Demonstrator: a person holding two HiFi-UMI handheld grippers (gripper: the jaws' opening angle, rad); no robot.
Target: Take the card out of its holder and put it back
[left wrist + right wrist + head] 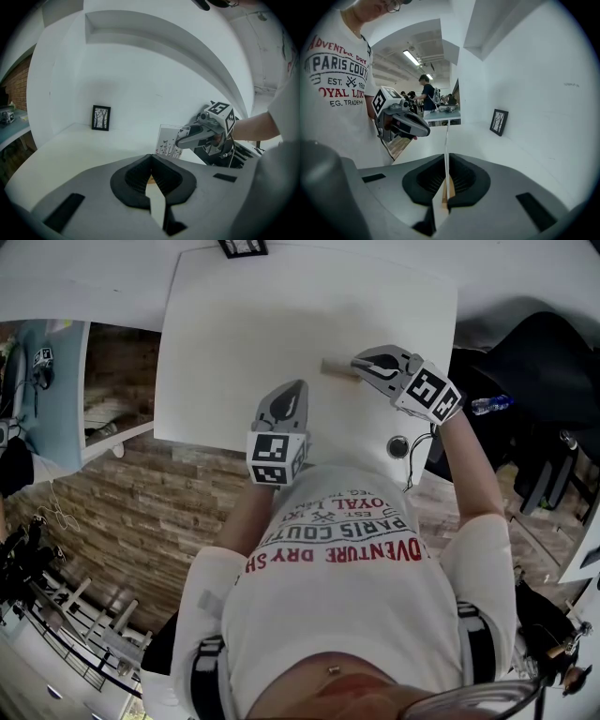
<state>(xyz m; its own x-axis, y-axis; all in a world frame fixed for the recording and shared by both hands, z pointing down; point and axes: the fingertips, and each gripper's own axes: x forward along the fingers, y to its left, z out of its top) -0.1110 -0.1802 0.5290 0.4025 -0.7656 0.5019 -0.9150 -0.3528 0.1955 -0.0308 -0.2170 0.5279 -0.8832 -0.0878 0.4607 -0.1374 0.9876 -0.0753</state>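
A white card with small dark print (168, 140) stands upright on the white table (244, 343). My right gripper (358, 363) is shut on the card's side edge. In the right gripper view the card (446, 140) shows edge-on between the pads, with the wooden holder (450, 189) just below it. In the head view the holder (335, 367) lies at the right gripper's tips. Whether the card sits in its slot is hidden. My left gripper (296, 390) hovers near the table's front edge, shut with nothing in it, a short way left of the card.
A small black-framed picture (101, 117) stands at the table's far edge against the white wall. A round cable hole (397, 446) is near the front right corner. A water bottle (489, 405) lies off the table to the right. People stand far off across the room.
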